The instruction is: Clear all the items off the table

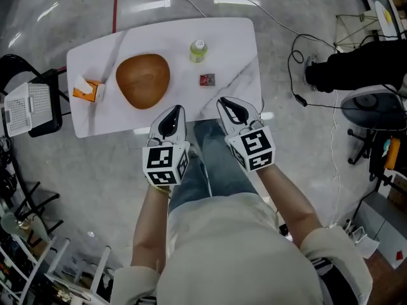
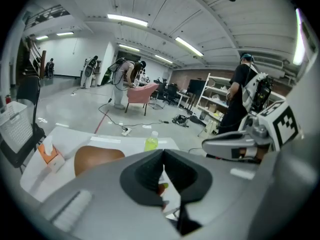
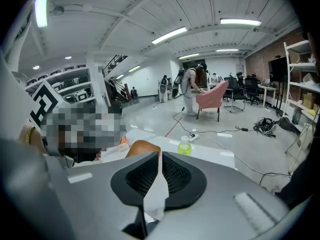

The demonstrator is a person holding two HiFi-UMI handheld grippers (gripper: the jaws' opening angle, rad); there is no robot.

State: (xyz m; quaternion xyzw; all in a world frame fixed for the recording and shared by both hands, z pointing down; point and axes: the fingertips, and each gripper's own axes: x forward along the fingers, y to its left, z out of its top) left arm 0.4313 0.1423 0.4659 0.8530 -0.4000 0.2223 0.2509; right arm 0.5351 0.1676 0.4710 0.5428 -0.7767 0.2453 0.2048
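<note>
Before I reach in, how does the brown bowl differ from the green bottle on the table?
The brown bowl is wide and low; the green bottle is narrow and upright. The bowl is open on top; the bottle wears a white cap. In the head view the bowl lies left of the bottle. Both rest on the white table, not touching.

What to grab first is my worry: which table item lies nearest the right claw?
The small red packet, just ahead of the right claw; green bottle, brown bowl and orange box lie farther.
</note>
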